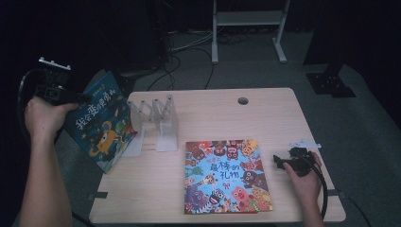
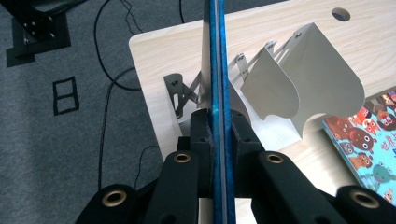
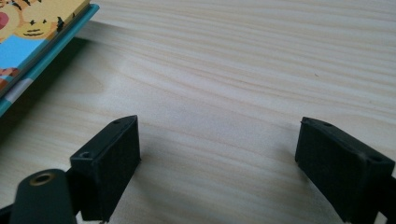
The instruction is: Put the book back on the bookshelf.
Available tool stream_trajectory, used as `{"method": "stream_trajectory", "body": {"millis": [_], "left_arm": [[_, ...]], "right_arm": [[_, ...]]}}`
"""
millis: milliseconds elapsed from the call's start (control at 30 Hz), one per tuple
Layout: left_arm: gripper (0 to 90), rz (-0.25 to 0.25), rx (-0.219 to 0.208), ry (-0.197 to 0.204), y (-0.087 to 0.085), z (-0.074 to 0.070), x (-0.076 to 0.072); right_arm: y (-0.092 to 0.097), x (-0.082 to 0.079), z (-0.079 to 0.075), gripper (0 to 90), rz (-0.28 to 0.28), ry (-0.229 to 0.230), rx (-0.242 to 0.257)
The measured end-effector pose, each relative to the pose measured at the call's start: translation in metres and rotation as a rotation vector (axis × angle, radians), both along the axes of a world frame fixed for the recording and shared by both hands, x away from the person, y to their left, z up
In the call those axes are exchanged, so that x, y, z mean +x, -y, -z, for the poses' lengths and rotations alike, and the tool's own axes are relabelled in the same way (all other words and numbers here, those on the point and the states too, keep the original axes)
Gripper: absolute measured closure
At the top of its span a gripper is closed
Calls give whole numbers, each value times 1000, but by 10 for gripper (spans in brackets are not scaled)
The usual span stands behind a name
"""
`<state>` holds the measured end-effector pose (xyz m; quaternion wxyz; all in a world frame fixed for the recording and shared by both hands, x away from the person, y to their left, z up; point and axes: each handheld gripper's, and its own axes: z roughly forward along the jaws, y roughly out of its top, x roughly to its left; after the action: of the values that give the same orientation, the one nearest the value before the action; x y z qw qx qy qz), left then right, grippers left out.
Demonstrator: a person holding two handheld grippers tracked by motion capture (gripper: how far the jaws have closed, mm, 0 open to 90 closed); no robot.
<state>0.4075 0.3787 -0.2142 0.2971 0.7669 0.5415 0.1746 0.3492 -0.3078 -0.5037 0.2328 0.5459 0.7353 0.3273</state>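
the pale wooden bench (image 1: 283, 123) takes up the middle of the high view, with a round cable hole near its far edge and grey carpet around it. on its near half a colourful picture book (image 1: 226, 176) lies flat, cover up, crowded with cartoon animals. to the left of that stands a white folding book rack (image 1: 153, 124), its curved dividers upright and joined by a scissor linkage. a blue picture book (image 1: 101, 122) is held tilted in the air over the bench's left edge, its lower part close beside the rack's left end. the left gripper (image 1: 80, 98) grips this blue book at its upper left edge; in the left gripper view the jaws are pressed tight on the thin blue edge (image 2: 218, 70), which runs straight up between them. the right gripper (image 1: 280, 163) rests low on the bench just right of the flat book, its jaws standing wide apart with bare wood between them.
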Motion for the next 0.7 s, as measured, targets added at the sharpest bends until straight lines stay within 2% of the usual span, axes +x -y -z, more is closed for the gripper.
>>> {"method": "stream_trajectory", "body": {"millis": [267, 533, 700], "left_arm": [[823, -33, 9, 9, 4, 6, 2], [811, -27, 20, -1, 3, 5, 0], [796, -17, 31, -17, 2, 0, -1]], "right_arm": [[0, 0, 0, 131, 0, -1, 0], [0, 0, 0, 131, 0, 0, -1], [0, 0, 0, 131, 0, 0, -1]]}}
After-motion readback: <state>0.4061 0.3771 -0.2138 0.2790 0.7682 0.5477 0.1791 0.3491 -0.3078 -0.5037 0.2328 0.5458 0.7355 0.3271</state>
